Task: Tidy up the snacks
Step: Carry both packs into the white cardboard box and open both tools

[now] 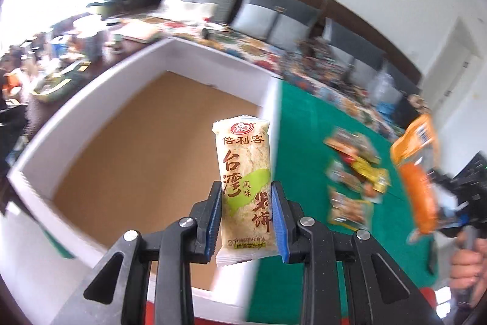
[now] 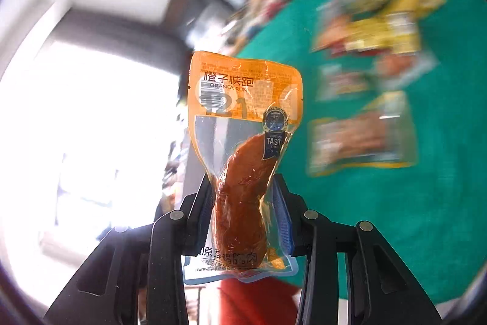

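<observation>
- My left gripper was clamped on a rice cracker packet, both blue pads pressed against its lower half, the packet standing upright with its top well clear of the fingertips.
- Just beyond it lay the white-walled box with a bare brown floor, its right wall directly behind the packet; I judged this the place to drop it.
- To do that well, I reckoned I should bring the packet fully past the wall to the left before loosening the pads, since it sat right over the wall's line and could tip onto the green table.
- My right gripper had its pads closed on an orange-topped pouch of chicken meat, gripping the narrow lower part, with the wide printed top free above.
- In the left view, that pouch and the gripper holding it showed at the far right, well apart from the box, with my hand under it.
- I thought the top-heavy pouch might swing, so a slow carry seemed wise.
- The remaining snack packets lay in a loose cluster on the green surface, right of the box; blur kept me from telling them apart.
- I judged the sorting barely begun, the box floor showing nothing inside.
</observation>
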The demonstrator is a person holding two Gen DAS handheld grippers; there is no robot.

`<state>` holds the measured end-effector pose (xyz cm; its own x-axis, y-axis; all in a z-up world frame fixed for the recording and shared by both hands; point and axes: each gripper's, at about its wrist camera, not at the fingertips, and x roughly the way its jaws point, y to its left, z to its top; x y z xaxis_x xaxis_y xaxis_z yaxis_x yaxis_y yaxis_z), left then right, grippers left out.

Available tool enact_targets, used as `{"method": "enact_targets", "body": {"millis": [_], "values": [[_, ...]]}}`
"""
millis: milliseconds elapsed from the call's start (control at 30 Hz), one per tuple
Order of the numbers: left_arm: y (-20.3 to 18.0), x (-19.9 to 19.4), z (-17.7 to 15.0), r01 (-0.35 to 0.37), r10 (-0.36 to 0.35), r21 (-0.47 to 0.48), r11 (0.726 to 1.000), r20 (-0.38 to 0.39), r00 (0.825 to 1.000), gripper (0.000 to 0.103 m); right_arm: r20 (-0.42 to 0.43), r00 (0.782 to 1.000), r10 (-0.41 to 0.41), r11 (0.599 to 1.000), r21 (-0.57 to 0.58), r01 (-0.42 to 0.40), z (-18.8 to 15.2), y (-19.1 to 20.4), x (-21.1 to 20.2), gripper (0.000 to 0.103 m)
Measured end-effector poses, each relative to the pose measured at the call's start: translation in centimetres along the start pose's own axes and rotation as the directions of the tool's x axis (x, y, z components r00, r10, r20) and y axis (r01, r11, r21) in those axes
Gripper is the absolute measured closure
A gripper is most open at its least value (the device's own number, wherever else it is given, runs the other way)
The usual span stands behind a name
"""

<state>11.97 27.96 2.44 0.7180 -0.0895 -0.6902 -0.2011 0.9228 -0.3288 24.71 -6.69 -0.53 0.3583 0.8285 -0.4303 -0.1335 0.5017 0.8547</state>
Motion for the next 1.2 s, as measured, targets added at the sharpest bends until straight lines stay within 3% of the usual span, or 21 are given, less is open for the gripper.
{"method": "enact_targets", "body": {"millis": [67,133,200,233,333,467,533,600,633,667,700,733,867,933,1067,1133,1167,1200], "values": [[2.7,0.1,0.7,-0.086,0.086,-0.006,0.996,-0.006,0.996,0.073,-0.088,0.992,0.092,0.994,-0.046,-0.096,-1.3,5.3,5.4,0.063],[5.0,0.8,0.9,-0.181,0.181,0.006,0.984,-0.034,0.983,0.069,-0.155,0.981,0.119,0.986,-0.102,-0.136,-2.7,9.6,10.3,0.061],[6.7,1.8,0.3,-0.254,0.254,0.013,0.967,-0.071,0.965,0.037,-0.191,0.977,0.098,0.978,-0.163,-0.130,-3.8,13.3,15.3,0.043],[7.6,2.2,-0.1,-0.299,0.298,0.011,0.954,-0.086,0.951,0.013,-0.204,0.976,0.072,0.975,-0.194,-0.112,-4.2,14.6,17.3,0.029],[8.8,2.2,-1.8,-0.325,0.325,0.007,0.946,-0.084,0.942,0.012,-0.207,0.978,-0.002,0.969,-0.241,-0.049,-4.7,15.9,20.4,0.025],[7.6,1.6,-2.4,-0.329,0.328,-0.014,0.944,-0.022,0.944,0.012,-0.144,0.989,-0.041,0.971,-0.240,0.005,-3.8,13.1,17.5,0.025],[5.9,0.6,-1.9,-0.297,0.297,-0.017,0.955,0.050,0.954,0.012,-0.082,0.986,-0.148,0.948,-0.295,0.118,-2.6,9.6,14.7,0.025],[3.7,0.7,-0.9,-0.224,0.222,0.008,0.974,0.122,0.967,0.012,0.003,0.960,-0.280,0.892,-0.370,0.261,-2.7,5.9,10.3,0.025],[2.3,0.9,-0.6,-0.211,0.204,0.033,0.977,0.147,0.968,0.011,0.072,0.926,-0.370,0.834,-0.413,0.365,-2.9,3.7,9.1,0.025],[1.0,1.4,-0.5,-0.203,0.190,0.066,0.977,0.167,0.967,0.011,0.151,0.864,-0.480,0.749,-0.442,0.493,-3.4,0.8,7.4,0.025],[-0.1,2.1,-0.4,-0.204,0.185,0.097,0.974,0.176,0.967,0.011,0.183,0.824,-0.537,0.704,-0.441,0.556,-3.1,-1.3,7.2,0.025],[-1.0,2.9,-0.4,-0.210,0.187,0.126,0.969,0.177,0.966,0.011,0.216,0.757,-0.617,0.638,-0.425,0.642,-3.4,-5.0,5.5,0.026],[-3.0,8.0,-1.0,-0.237,0.234,0.191,0.952,0.037,0.971,0.012,0.261,0.579,-0.772,0.509,-0.290,0.810,-4.5,-15.4,-2.0,0.026],[-3.6,8.5,-1.4,-0.251,0.250,0.227,0.941,0.036,0.968,0.012,0.297,0.514,-0.805,0.457,-0.244,0.855,-4.7,-18.2,-5.6,0.026],[-4.4,10.0,-1.8,-0.239,0.254,0.239,0.941,-0.033,0.967,0.011,0.322,0.441,-0.838,0.407,-0.170,0.898,-3.0,-22.2,-10.2,0.026],[-4.5,10.2,-2.1,-0.262,0.278,0.237,0.936,-0.039,0.960,0.011,0.325,0.418,-0.848,0.400,-0.124,0.908,-0.9,-24.0,-11.4,0.025],[-4.6,10.2,-2.0,-0.260,0.277,0.230,0.938,-0.042,0.960,0.011,0.332,0.428,-0.841,0.417,-0.106,0.903,0.2,-24.4,-11.5,0.025],[-4.5,10.1,-1.8,-0.264,0.280,0.224,0.938,-0.045,0.959,0.011,0.330,0.423,-0.844,0.420,-0.085,0.904,1.2,-24.7,-11.9,0.025]]}}
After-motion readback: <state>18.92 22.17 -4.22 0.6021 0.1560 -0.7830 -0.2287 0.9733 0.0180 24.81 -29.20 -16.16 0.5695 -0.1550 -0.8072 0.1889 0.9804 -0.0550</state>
